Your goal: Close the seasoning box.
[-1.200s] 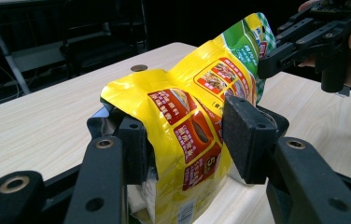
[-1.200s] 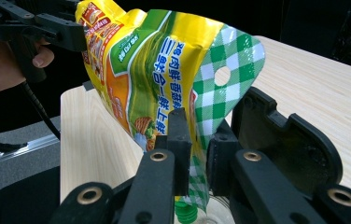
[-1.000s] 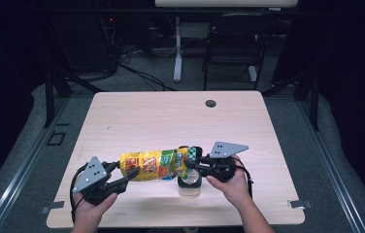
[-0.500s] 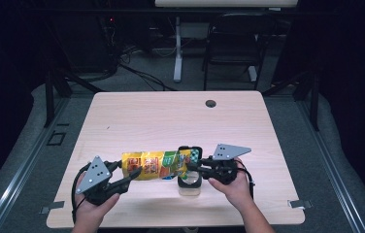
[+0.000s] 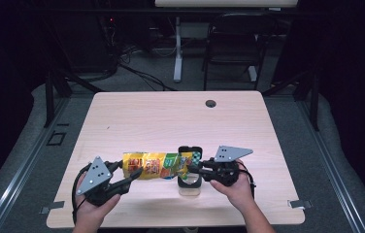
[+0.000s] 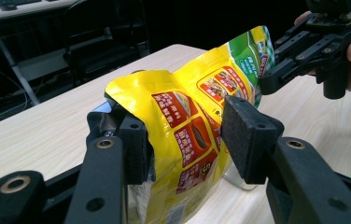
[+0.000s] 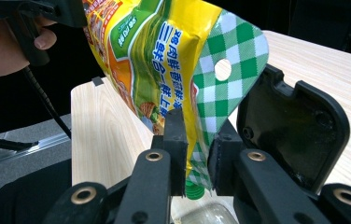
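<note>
A yellow snack pouch hangs level over the front of the table, held at both ends. My left gripper is shut on its bottom end, and both pads press the yellow pouch. My right gripper is shut on the green checked top end, just above a green cap. Below that end stands a small clear container with its black lid swung open. In the left gripper view, the right gripper shows at the pouch's far end.
The pale wooden table has a round cable hole near its far edge. A dark chair and cables stand on the floor beyond. The container sits close to the table's front edge.
The pouch and both grippers have sunk slightly toward the container. Both grips on the pouch are unchanged.
</note>
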Motion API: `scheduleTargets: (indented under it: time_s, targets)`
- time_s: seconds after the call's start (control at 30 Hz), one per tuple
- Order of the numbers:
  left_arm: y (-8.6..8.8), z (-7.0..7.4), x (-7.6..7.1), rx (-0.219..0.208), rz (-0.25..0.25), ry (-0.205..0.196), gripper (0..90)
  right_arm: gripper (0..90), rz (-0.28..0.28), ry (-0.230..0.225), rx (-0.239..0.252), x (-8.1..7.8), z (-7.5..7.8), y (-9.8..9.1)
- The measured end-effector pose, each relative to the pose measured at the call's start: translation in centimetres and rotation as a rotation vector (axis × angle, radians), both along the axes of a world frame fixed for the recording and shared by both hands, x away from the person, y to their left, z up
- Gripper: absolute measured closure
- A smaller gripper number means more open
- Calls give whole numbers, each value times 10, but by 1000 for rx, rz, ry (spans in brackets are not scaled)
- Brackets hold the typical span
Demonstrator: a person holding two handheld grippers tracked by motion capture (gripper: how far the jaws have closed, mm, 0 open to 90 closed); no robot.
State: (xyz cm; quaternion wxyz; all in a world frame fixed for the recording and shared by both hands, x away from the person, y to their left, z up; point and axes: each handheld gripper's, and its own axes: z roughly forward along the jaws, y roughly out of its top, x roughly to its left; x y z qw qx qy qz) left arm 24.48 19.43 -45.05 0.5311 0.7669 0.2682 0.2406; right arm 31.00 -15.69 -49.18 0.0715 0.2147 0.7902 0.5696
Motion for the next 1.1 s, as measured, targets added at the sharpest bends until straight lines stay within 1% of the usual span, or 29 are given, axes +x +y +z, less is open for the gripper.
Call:
scheduleTargets:
  time_s: [0.5,0.7,0.9,1.1]
  targets:
    - [-5,5,0,3,-9,-6,553,822,2,22,6,1,-5,-4]
    - [-6,7,0,2,-14,-6,555,824,5,23,-5,1,-6,-3]
    - [-8,8,1,9,-16,-10,556,827,7,26,2,1,-7,-4]
    - [-8,8,1,-1,-14,-10,557,828,4,32,8,2,-9,-5]
